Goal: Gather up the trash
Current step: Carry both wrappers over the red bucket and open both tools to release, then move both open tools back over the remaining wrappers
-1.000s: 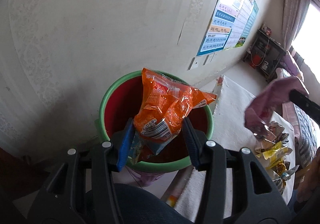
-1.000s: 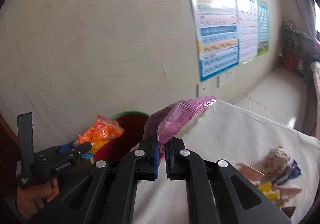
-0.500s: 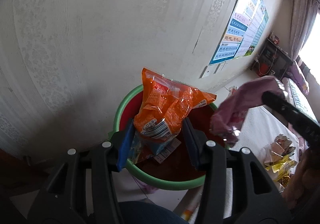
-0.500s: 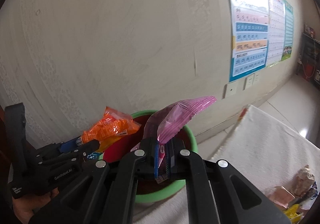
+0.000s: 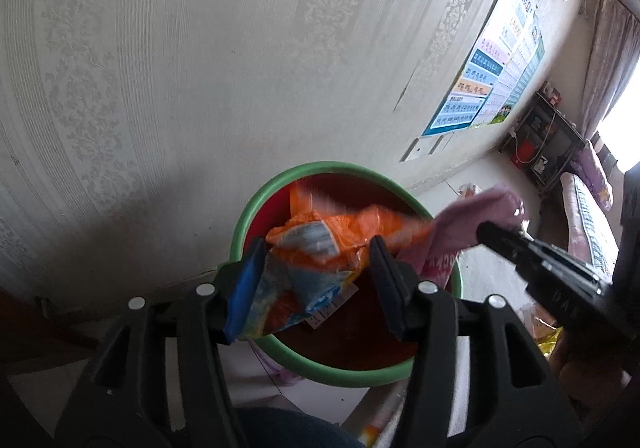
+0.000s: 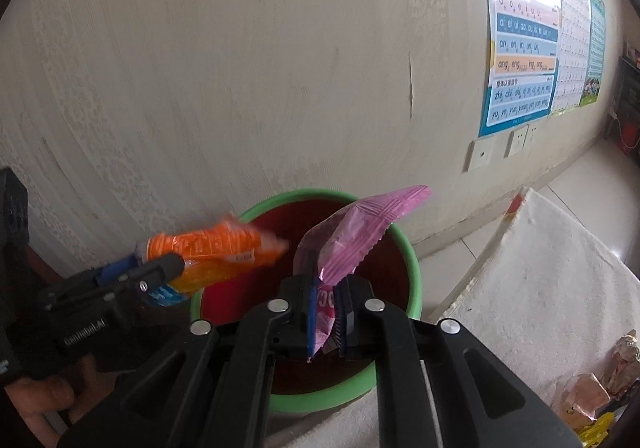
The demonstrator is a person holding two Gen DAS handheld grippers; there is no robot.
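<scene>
Orange snack bag (image 5: 320,244) & pink wrapper (image 6: 360,232) look like thin crinkly plastic film, glossy, the pink one w/ a crimped ridged seal edge. Bin (image 6: 412,272) is smooth plastic, green rim semi-gloss, red inside duller; both grippers, left (image 5: 316,288) & right (image 6: 326,312), are matt black plastic w/ shiny metal screw heads and blue ribbed pads (image 5: 246,280). Wall (image 5: 200,68) has matt embossed floral wallpaper, poster (image 6: 524,60) is glossy paper, cloth (image 6: 540,288) looks rough white towel-like fabric.
</scene>
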